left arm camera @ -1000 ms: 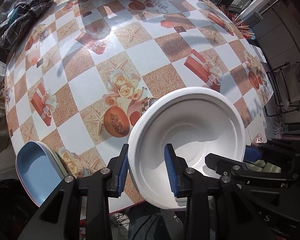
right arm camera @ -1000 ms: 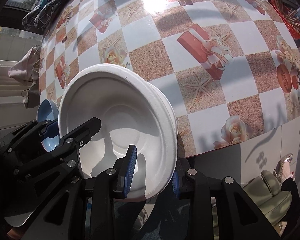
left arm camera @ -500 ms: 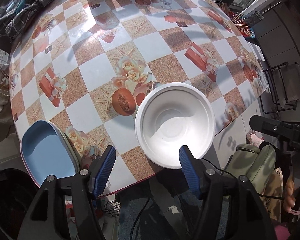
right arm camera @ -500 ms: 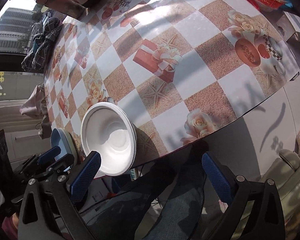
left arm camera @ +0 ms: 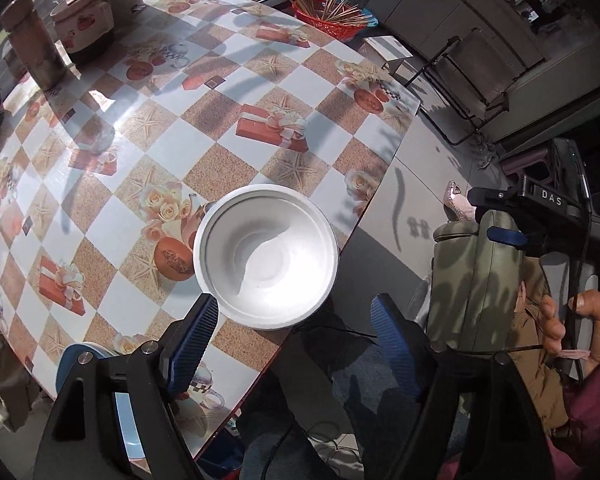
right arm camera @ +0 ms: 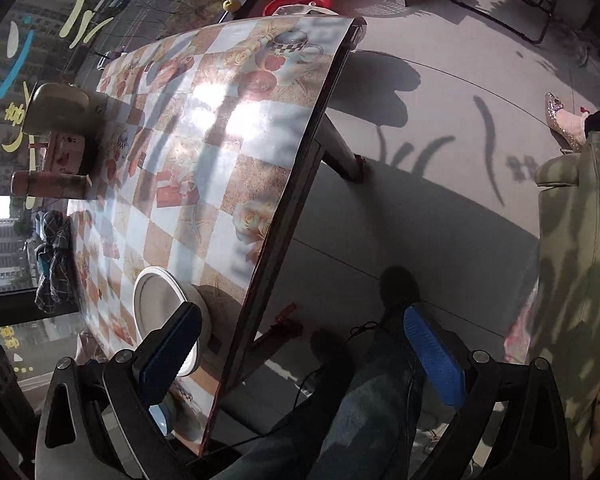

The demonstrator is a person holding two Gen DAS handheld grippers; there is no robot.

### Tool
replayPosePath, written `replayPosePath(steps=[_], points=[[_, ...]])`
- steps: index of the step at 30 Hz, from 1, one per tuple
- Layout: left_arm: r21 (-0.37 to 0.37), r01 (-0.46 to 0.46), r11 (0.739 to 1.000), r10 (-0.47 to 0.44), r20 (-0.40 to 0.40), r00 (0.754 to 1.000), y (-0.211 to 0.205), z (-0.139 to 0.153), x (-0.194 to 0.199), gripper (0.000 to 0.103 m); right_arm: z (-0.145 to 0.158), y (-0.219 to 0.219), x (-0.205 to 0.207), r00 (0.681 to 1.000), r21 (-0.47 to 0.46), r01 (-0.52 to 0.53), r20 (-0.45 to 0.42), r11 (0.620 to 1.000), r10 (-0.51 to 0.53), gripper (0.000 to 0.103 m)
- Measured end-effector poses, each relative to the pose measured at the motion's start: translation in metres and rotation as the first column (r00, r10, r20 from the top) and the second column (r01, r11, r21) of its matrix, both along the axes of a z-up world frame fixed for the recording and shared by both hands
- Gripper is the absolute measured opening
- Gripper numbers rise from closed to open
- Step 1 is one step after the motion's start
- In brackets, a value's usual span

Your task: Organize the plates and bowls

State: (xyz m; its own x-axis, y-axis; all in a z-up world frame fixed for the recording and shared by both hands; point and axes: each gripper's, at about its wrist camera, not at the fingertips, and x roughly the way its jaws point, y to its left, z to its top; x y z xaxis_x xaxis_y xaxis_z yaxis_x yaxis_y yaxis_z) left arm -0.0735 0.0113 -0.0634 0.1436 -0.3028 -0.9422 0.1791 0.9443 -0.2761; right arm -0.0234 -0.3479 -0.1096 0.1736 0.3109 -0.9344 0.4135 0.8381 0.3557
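A white bowl [left arm camera: 266, 257] stands upright on the patterned table [left arm camera: 172, 120] near its front edge; it also shows in the right wrist view [right arm camera: 156, 304]. My left gripper [left arm camera: 294, 340] is open and empty, hovering above and in front of the bowl, apart from it. A blue plate [left arm camera: 126, 420] lies at the table's near corner, mostly hidden behind the left finger. My right gripper [right arm camera: 300, 354] is open and empty, off the table's edge over the floor; it also appears in the left wrist view [left arm camera: 540, 216].
A brown canister [left arm camera: 34, 44] and a lidded jar [left arm camera: 82, 26] stand at the far left. A red basket of sticks [left arm camera: 332, 14] sits at the far edge. A folding chair [left arm camera: 472, 80] and an olive seat [left arm camera: 476, 280] stand right of the table.
Both grippers let go of the white bowl, opened wide and drew back. The bowl now rests on the table. The right gripper swung right, off the table edge.
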Motion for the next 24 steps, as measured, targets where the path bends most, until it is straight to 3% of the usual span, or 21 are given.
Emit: replayPosePath(steps=[3,6,9,11,14,15,19,20,21,22,24], points=[[0.003,0.042,0.999,-0.042,0.039,0.998,0.009,0.007,-0.012,0.082,0.016,-0.063,0.020,0.980,-0.027,0.197,0.017,0.980,-0.196,0.102],[0.024,0.047,0.999,-0.048,0.044,0.998,0.020,0.009,-0.022,0.082,0.041,-0.093,0.026,0.965,-0.114,0.263,0.055,0.958,-0.258,0.102],[-0.007,0.032,0.999,-0.031,0.105,0.994,0.032,0.026,-0.029,0.082,0.076,-0.073,0.008,0.965,-0.155,0.230,0.167,0.961,-0.204,0.102],[-0.053,0.020,0.998,-0.009,0.191,0.982,0.039,0.047,-0.032,0.082,0.103,-0.042,-0.010,0.960,-0.205,0.171,0.255,0.964,-0.116,0.102],[-0.103,0.034,0.994,0.008,0.379,0.925,0.045,0.096,-0.040,0.092,0.147,0.001,-0.046,0.919,-0.279,0.128,0.393,0.952,-0.009,0.102],[-0.111,0.051,0.993,0.001,0.423,0.906,0.045,0.111,-0.043,0.103,0.166,0.016,-0.060,0.892,-0.314,0.132,0.452,0.940,0.026,0.102],[-0.150,0.092,0.984,0.009,0.563,0.827,0.049,0.164,-0.050,0.103,0.234,0.070,-0.130,0.677,-0.403,0.211,0.717,0.891,0.164,0.102],[-0.166,0.103,0.981,0.014,0.588,0.809,0.051,0.173,-0.052,0.103,0.237,0.080,-0.144,0.630,-0.399,0.231,0.756,0.887,0.176,0.102],[-0.179,0.111,0.978,0.021,0.609,0.793,0.053,0.181,-0.053,0.103,0.235,0.086,-0.152,0.607,-0.387,0.241,0.776,0.890,0.173,0.102],[-0.191,0.117,0.974,0.027,0.618,0.785,0.054,0.185,-0.054,0.103,0.229,0.091,-0.151,0.623,-0.377,0.218,0.764,0.900,0.169,0.102],[-0.205,0.157,0.966,-0.004,0.595,0.803,0.053,0.185,-0.052,0.103,0.206,0.104,-0.136,0.729,-0.371,0.113,0.661,0.922,0.176,0.102]])
